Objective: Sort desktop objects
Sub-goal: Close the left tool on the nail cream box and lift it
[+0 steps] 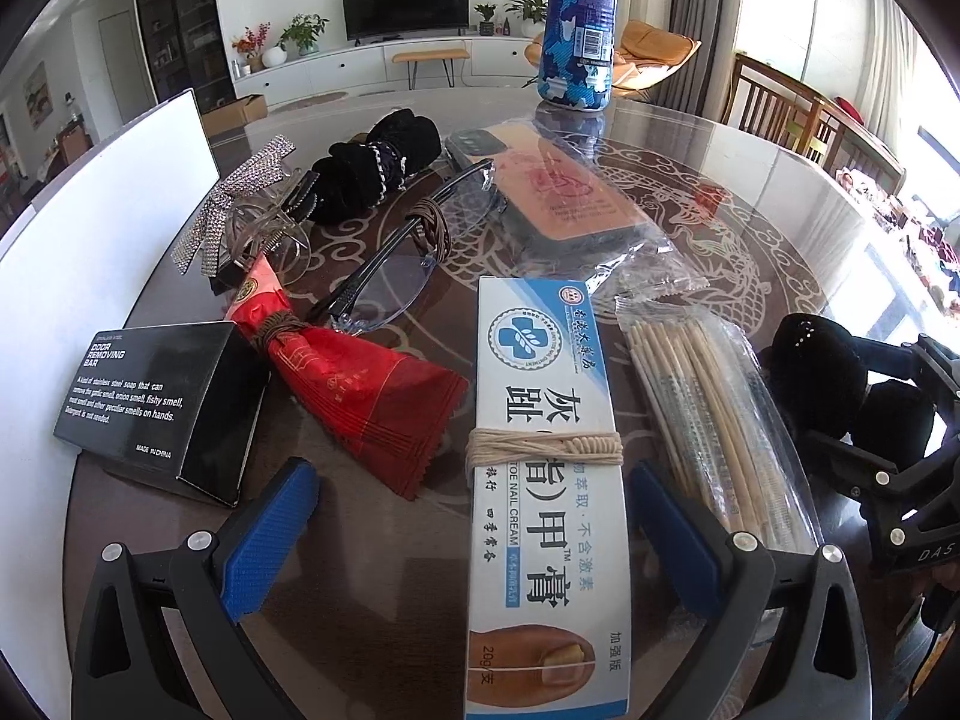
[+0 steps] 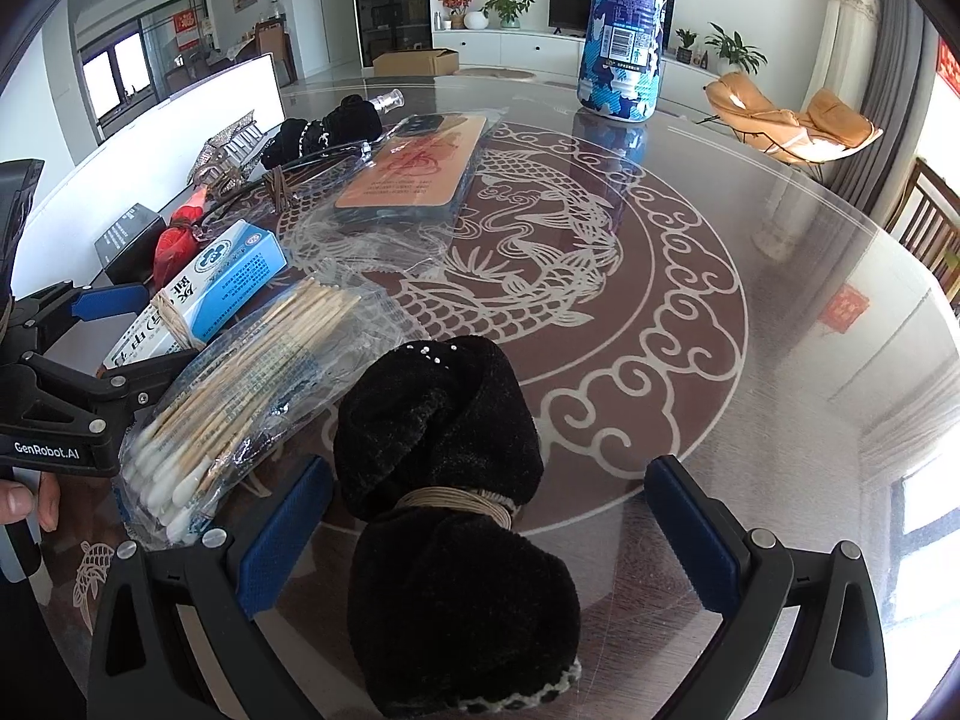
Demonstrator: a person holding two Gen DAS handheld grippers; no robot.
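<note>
My left gripper (image 1: 474,531) is open around a white and blue nail cream box (image 1: 543,468) tied with string; the pads do not touch it. My right gripper (image 2: 489,534) is open around a black velvet scrunchie bound with cord (image 2: 444,480) lying on the glass table (image 2: 750,276). A bag of cotton swabs (image 1: 714,420) lies between the two grippers and also shows in the right wrist view (image 2: 240,396). The left gripper (image 2: 102,330) shows at the left of the right wrist view.
Behind lie a red wrapped packet (image 1: 354,384), a black soap box (image 1: 162,402), glasses (image 1: 396,252), a clear hair clip with rhinestone bow (image 1: 252,210), another black scrunchie (image 1: 378,165), a bagged phone case (image 1: 570,198) and a blue bottle (image 1: 579,24). A white board (image 1: 102,210) stands left.
</note>
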